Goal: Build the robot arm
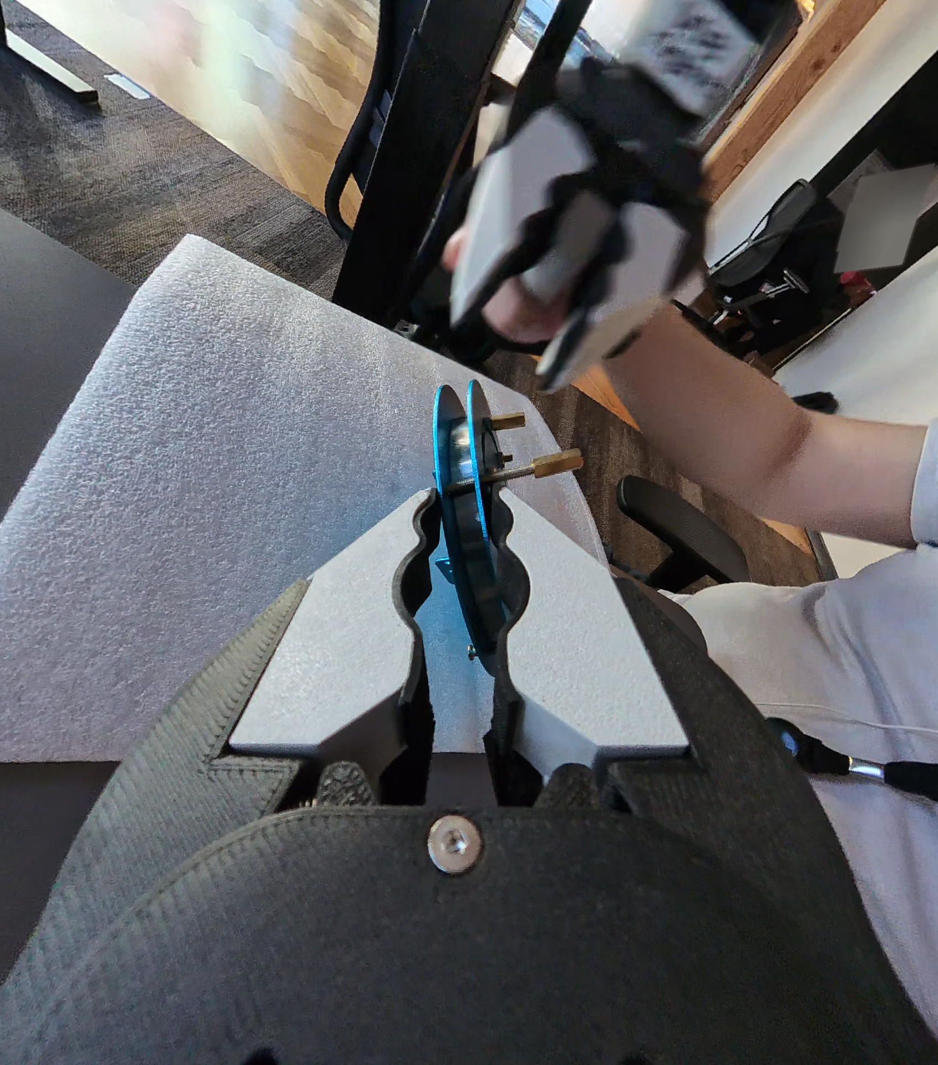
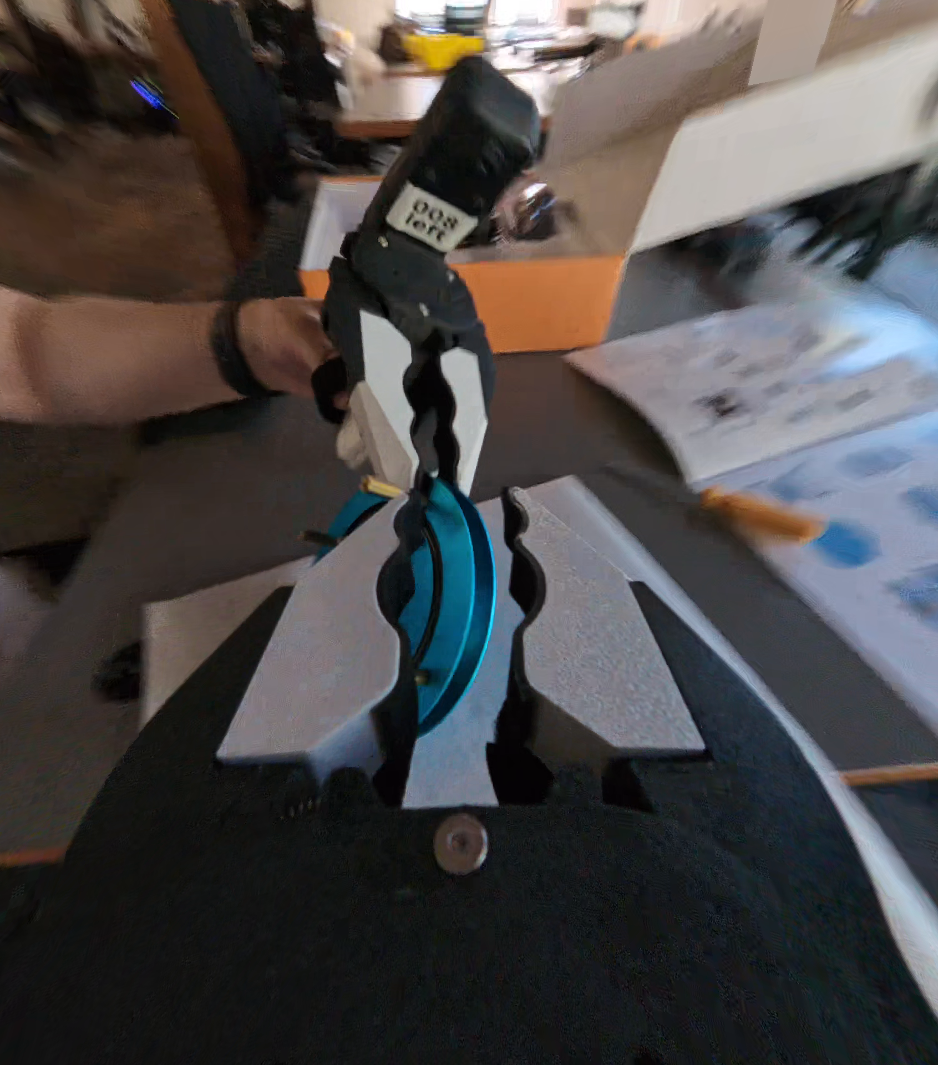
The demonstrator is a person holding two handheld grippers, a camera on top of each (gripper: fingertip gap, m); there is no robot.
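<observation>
A blue two-disc metal assembly (image 1: 446, 438) with brass standoffs (image 1: 556, 463) stands on edge over a white foam sheet (image 1: 195, 461). My left gripper (image 1: 466, 501) is shut on its rim. In the right wrist view the left gripper (image 2: 443, 478) reaches down from above onto the blue assembly (image 2: 455, 605). My right gripper (image 2: 463, 501) is open and empty, and the discs show through the gap between its fingers. In the left wrist view the right gripper (image 1: 512, 334) is blurred, up and to the right of the assembly and apart from it.
An open orange and white box (image 2: 541, 305) stands behind on the dark table. Printed sheets (image 2: 800, 403) and a blurred orange-handled tool (image 2: 760, 518) lie at the right. A black office chair (image 1: 679, 530) and the person's leg are beside the table edge.
</observation>
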